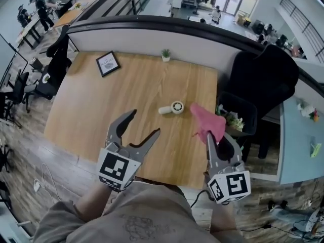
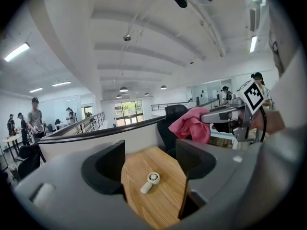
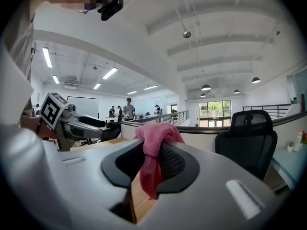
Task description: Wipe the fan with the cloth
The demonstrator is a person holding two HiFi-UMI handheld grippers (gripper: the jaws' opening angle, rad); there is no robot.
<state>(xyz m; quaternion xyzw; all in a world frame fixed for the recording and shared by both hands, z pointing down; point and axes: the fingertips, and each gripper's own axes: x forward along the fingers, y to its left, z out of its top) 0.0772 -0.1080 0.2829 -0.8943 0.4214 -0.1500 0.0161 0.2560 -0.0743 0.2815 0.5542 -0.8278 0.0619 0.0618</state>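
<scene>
The fan [image 1: 172, 108] lies on its side on the table [image 1: 101, 115], right of the middle. It sits well in from the near edge and closer to the right edge than to the left. Bare wood surrounds it on every side, with the widest open stretch to its left and toward the near-left corner.

The left gripper [image 1: 144, 123] hovers above the near part of the table with its jaws spread wide and nothing between them. Its own view looks down between them onto the fan and open wood.

The right gripper [image 1: 218, 138] is held up near the table's right edge, with its jaws pinching the cloth [image 1: 207, 121]. The pink cloth bunches above the jaws and a fold hangs down between them. It is just right of the fan in the head view and clear of it.

Along the far edge stand a frame [image 1: 108, 63] toward the left corner and a small plant [image 1: 165, 54] near the middle. Both are well apart from the fan. A curved partition [image 1: 152, 37] closes off that edge.

Past the right edge are a dark bin [image 1: 243, 110] and a black chair [image 1: 266, 75].
</scene>
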